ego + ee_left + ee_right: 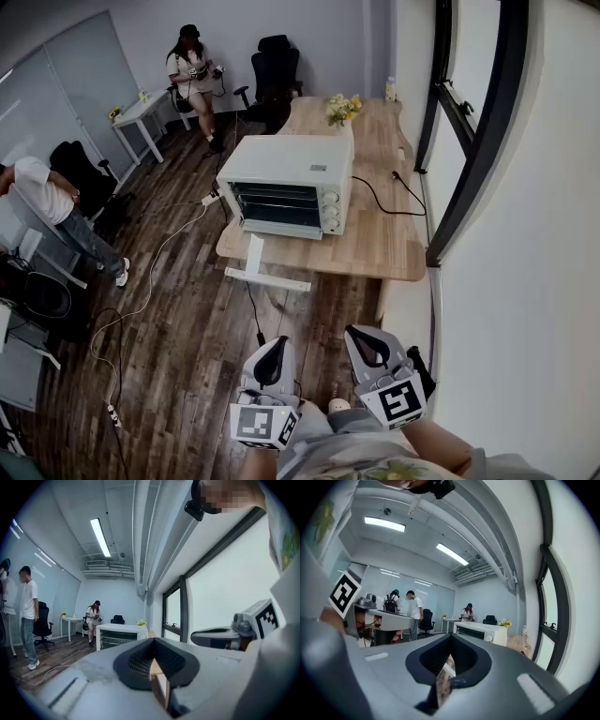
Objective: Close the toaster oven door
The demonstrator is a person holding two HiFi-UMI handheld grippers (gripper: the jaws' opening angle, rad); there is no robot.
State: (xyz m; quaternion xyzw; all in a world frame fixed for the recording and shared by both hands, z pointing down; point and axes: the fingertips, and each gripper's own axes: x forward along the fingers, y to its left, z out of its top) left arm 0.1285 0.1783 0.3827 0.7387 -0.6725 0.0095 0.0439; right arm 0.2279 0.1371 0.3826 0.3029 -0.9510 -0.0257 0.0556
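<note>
Presently my grey left gripper [279,343] and right gripper [362,331] — both clenched, empty — sit near; the glass door [277,203] of the far white toaster oven [281,161] looks shut.

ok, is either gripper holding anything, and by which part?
Nothing is held. The left gripper and right gripper each have jaws shut together, empty, far from the white box-shaped metal toaster oven on the light wooden table.

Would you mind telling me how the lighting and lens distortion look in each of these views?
Head view: wide lens bows the window frame; the toaster oven is sharp, evenly daylit. Left gripper view: dark round vignette, window pane blown white. Right gripper view: same vignette, ceiling lights glaring.
</note>
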